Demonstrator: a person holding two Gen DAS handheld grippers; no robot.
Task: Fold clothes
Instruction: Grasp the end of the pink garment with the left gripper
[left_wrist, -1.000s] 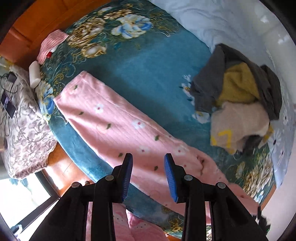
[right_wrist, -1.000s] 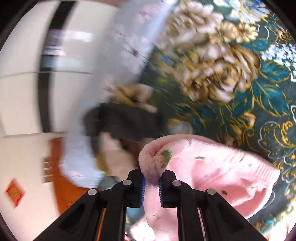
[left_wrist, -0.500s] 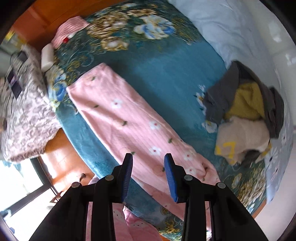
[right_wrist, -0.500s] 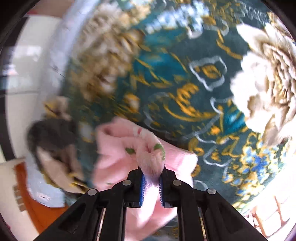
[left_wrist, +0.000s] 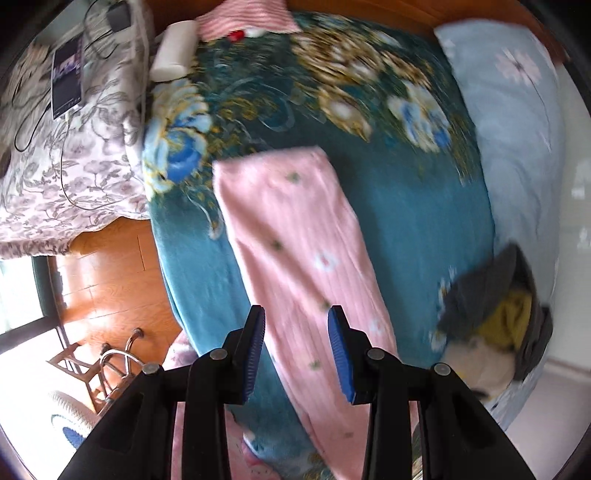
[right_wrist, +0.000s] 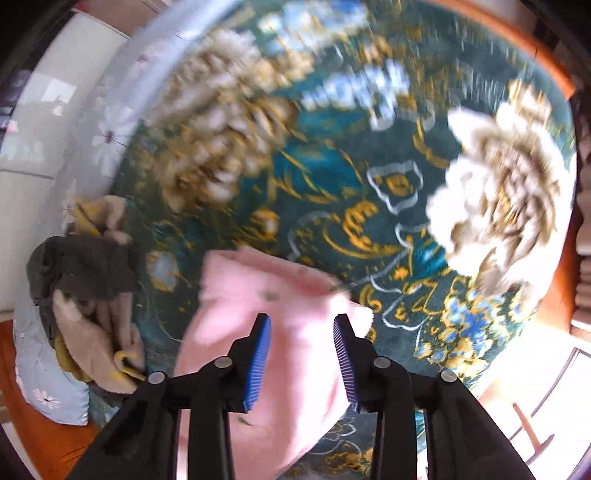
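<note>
A long pink fleece garment with small flowers (left_wrist: 295, 240) lies flat along the teal floral bedspread (left_wrist: 406, 206). My left gripper (left_wrist: 297, 354) is open and empty, held above its near part. In the right wrist view the garment's other end (right_wrist: 266, 317) lies bunched on the bedspread (right_wrist: 332, 177). My right gripper (right_wrist: 301, 358) is open just above it, its jaws apart, holding nothing. Both views are blurred by motion.
A pile of grey, yellow and beige clothes (left_wrist: 502, 321) sits at the bed's right side, also in the right wrist view (right_wrist: 85, 295). A light blue quilt (left_wrist: 517, 122) lies beyond. A floral-covered side table (left_wrist: 62, 147) with cables, wood floor (left_wrist: 107, 280) and a chair (left_wrist: 103, 362) are left.
My right gripper was shut on the pink garment's end and has opened, dropping it onto the bedspread. My left gripper stayed open and swung its view toward the garment's far end.
</note>
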